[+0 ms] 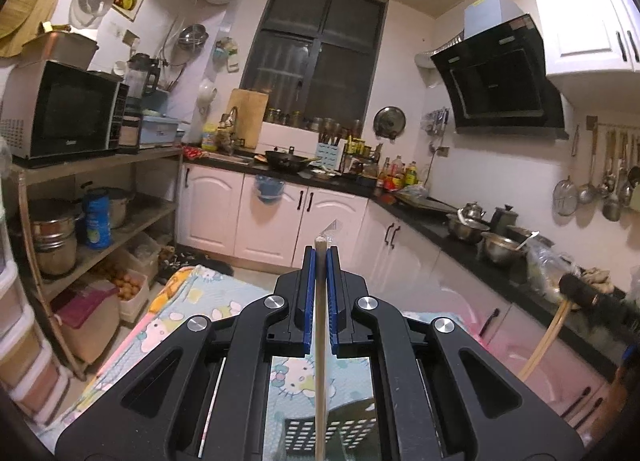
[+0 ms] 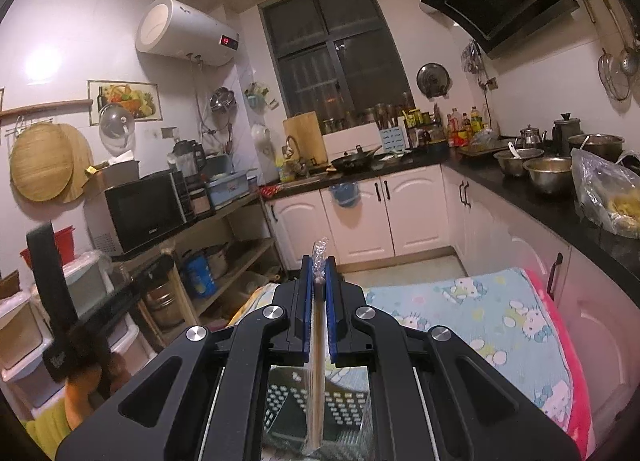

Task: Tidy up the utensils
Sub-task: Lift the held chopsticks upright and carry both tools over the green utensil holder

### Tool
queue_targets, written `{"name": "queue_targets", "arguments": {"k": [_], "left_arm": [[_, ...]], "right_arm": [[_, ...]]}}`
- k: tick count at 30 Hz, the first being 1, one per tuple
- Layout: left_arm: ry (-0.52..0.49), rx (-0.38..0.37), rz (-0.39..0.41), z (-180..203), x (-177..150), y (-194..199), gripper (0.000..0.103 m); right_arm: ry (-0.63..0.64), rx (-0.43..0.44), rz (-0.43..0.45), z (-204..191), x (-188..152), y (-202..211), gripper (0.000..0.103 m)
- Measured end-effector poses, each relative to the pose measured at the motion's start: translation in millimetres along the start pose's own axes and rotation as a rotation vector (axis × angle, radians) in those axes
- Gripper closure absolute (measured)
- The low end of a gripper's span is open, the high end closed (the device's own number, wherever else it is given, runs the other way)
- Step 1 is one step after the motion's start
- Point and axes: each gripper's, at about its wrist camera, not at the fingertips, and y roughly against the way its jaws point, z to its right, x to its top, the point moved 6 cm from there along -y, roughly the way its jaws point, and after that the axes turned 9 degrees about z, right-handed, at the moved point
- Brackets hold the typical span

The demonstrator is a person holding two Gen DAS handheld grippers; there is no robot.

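Chopsticks [image 1: 320, 341], plastic-wrapped in the right tongs [image 2: 319, 261], clamped in both; left tongs [image 1: 320, 251] grip near the top end. Light, stiff, slippery film, so I'd grip mid-shaft. Both hang above perforated basket [image 2: 340, 409] on the blanket [image 2: 500, 321].

A pale wooden chopstick [image 1: 320, 341] is seen, another [image 2: 318, 361] sleeved in clear crinkled plastic. A perforated basket [image 2: 340, 413], seemingly hard plastic, is set on printed soft cloth [image 2: 480, 321]. The worktop [image 2: 520, 193] is glossy black.
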Motion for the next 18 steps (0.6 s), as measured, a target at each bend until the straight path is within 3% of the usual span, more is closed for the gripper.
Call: {"name": "queue_targets", "arguments": {"k": [18], "left_arm": [[0.010, -0.022, -0.109, -15, -71, -20, 0.101]], "right_arm": [[0.091, -0.064, -0.016, 6, -62, -53, 0.097]]}}
